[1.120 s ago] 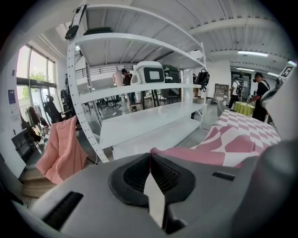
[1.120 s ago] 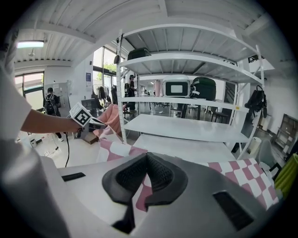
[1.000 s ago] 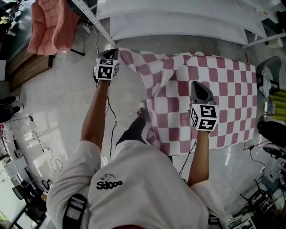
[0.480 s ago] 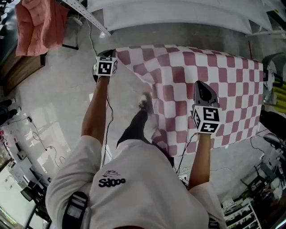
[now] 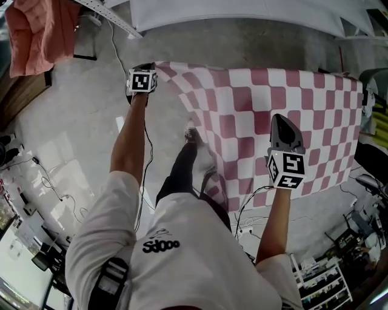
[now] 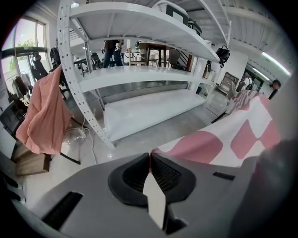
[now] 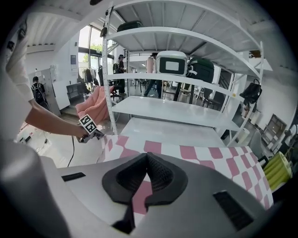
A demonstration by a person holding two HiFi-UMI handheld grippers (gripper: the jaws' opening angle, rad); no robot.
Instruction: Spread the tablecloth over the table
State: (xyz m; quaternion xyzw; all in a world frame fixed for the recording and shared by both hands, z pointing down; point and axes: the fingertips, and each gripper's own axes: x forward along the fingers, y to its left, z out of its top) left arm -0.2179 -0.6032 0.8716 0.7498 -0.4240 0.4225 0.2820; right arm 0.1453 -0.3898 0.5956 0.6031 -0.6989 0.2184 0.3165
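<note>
Nearest, at the person's right hand, the right claw: pads closed together on a fold of the tablecloth, with pink-and-white check showing in the gap beneath the tips in the right gripper view. Further out, at the end of the outstretched left arm, the left claw, likewise clenched, with a white corner of cloth pinched between the pads and poking back toward the camera. Between the two, cloth stretched wide and nearly flat, checks open to view, near edge hanging down beside the person's leg. No bench top visible anywhere; presumably hidden beneath the spread cloth. Beyond the far edge, grey floor, then a white shelf rack, and a pink garment hanging at far left.

Looks like the laying-down step: cloth opened out, held at two points, not yet released. Next, probably, settling the cloth level and square, both grips kept firm until at rest on the bench. Then letting go and tugging out the slight ripple near the left corner. Worth watching the overhang on the near side, seemingly long there.
</note>
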